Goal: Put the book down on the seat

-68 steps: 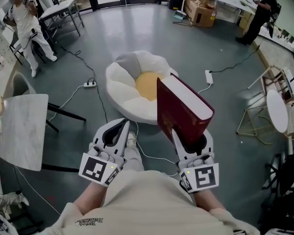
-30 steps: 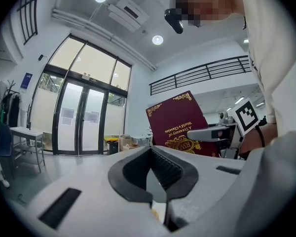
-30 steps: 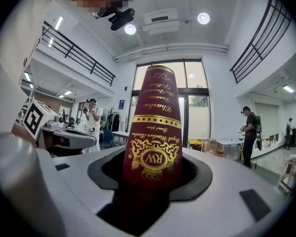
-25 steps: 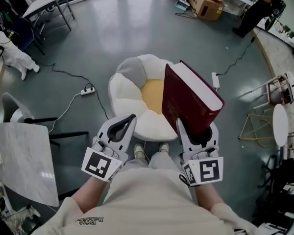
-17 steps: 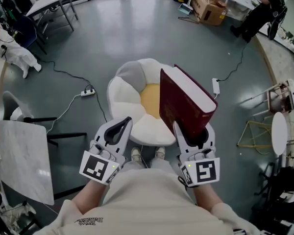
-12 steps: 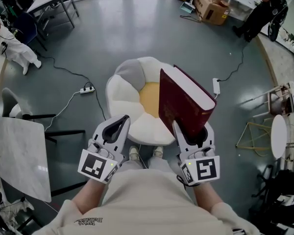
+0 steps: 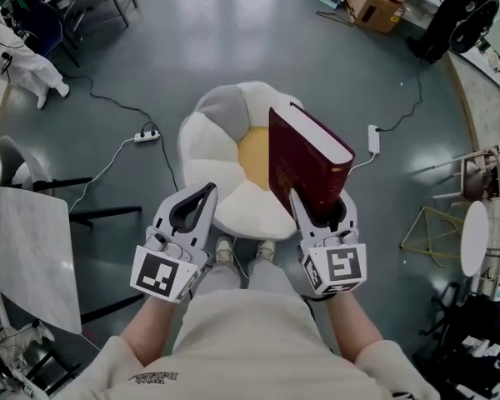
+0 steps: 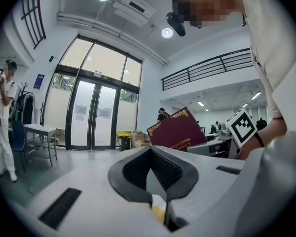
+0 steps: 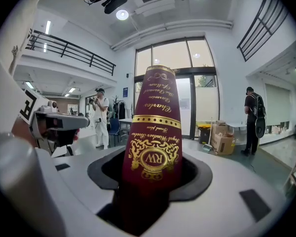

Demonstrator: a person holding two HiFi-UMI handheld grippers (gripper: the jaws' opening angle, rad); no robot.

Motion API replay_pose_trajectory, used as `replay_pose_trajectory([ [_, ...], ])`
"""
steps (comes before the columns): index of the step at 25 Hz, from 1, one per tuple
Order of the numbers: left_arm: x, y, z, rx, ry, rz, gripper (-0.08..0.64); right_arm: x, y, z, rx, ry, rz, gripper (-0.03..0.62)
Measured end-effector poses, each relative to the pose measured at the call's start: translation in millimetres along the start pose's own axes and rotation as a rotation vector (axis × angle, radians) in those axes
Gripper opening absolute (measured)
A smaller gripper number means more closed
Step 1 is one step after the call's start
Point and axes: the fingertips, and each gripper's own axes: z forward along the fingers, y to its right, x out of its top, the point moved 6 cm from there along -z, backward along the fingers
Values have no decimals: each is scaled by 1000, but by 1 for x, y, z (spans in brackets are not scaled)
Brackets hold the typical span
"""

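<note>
The book (image 7: pixel 304 165), dark red with a gilt spine, stands upright in the air, its lower end clenched between the jaws of the right gripper (image 7: pixel 321 207). It hangs over the 4 o'clock side of the seat (image 7: pixel 207 152), apparently clear of it, so the putting-down is not yet done. The carry looks nearly over. What is left, I judge, is to bring the book toward 11 o'clock over the yellow centre (image 7: pixel 252 152), tip it flat, lower it and let go. The left gripper (image 7: pixel 207 192) hovers at the seat's 6 o'clock, jaws pressed together on nothing. The seat is bare, so nothing blocks the landing. The person's shoes (image 7: pixel 242 250) stand just beside its near edge. On the floor a power strip (image 7: pixel 147 135) with its cable lies at the seat's 9 o'clock, and a second strip (image 7: pixel 372 137) at 3 o'clock. A marble worktop (image 7: pixel 29 240) sits at 8 o'clock, well apart. A round white table (image 7: pixel 475 238) is at 4 o'clock and cardboard boxes (image 7: pixel 377 2) at 1 o'clock.
</note>
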Motion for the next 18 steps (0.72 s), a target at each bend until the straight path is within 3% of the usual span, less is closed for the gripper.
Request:
replay_pose_trajectory([
  [6, -34, -27, 37, 10, -3, -9, 2, -43, 22, 68, -24, -67, -2, 236],
  [11, -75, -56, 65, 42, -1, -42, 2, -89, 25, 123, -5, -109, -78, 236],
  [18, -174, -93, 101, 49, -49, -80, 2, -182, 29, 202, 6, -161, -66, 236],
])
